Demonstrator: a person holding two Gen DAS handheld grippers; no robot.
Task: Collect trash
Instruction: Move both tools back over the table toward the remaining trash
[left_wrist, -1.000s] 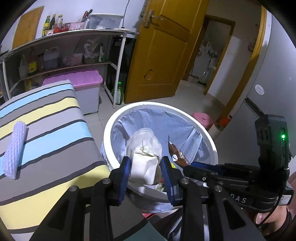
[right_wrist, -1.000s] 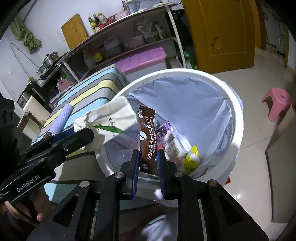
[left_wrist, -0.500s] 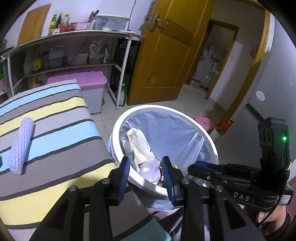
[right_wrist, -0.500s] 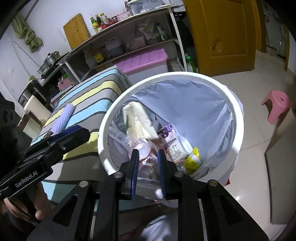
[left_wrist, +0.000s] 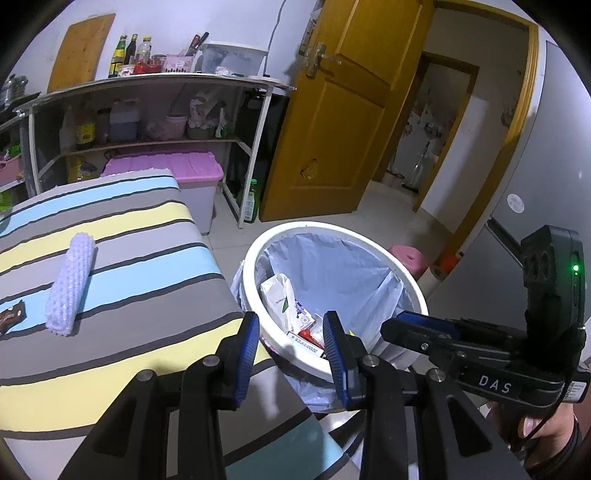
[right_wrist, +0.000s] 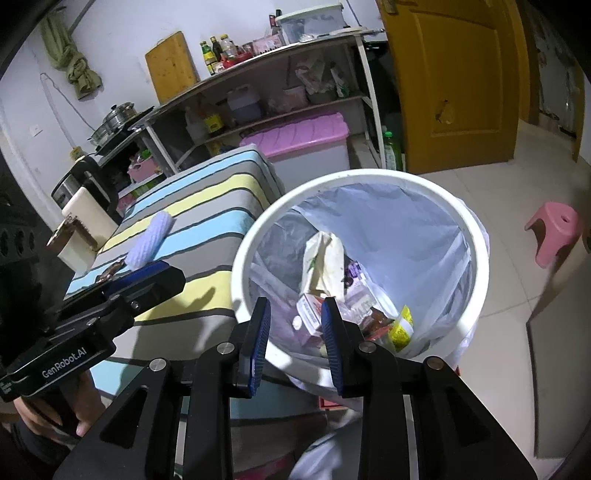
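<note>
- A lilac foam sleeve (left_wrist: 72, 282) and a brown wrapper (left_wrist: 13, 315) lie on the striped desk (left_wrist: 129, 266), well apart from the bin.
- The white bin (right_wrist: 476, 236), lined with a pale blue bag (right_wrist: 413, 221), holds a crumpled white paper bag (right_wrist: 323, 258), small cartons and a yellow packet (right_wrist: 400, 328).
- The left hand-held gripper (left_wrist: 290, 345) and right hand-held gripper (right_wrist: 295, 332) hover at the bin's near rim, jaws apart, gripping nothing.
- Tiled floor; a pink stool (right_wrist: 554, 232), a shelf rack (left_wrist: 147, 110) and a yellow door (left_wrist: 343, 110) stand behind.
</note>
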